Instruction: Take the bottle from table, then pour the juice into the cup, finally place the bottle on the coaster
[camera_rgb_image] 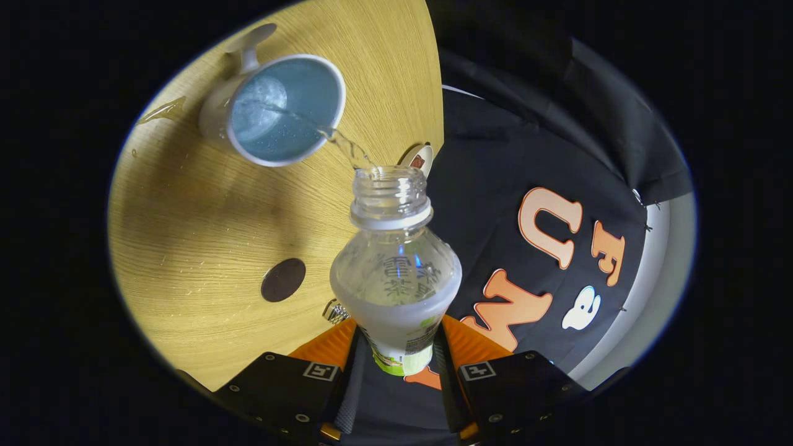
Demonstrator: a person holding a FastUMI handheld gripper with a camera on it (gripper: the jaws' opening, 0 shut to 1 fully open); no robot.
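Now claw grips bottle, pouring into cup

1. The gripper has two fingers, wedge-shaped and tapering forward.
2. Each finger's inner face carries a dark ribbed strip.
3. Each finger sits on a black angular housing with flat, matte faces.
4. Each housing carries a small square marker tag with a white border.
5. Small round screws dot the housings, and brass-coloured fittings sit at the inner base.
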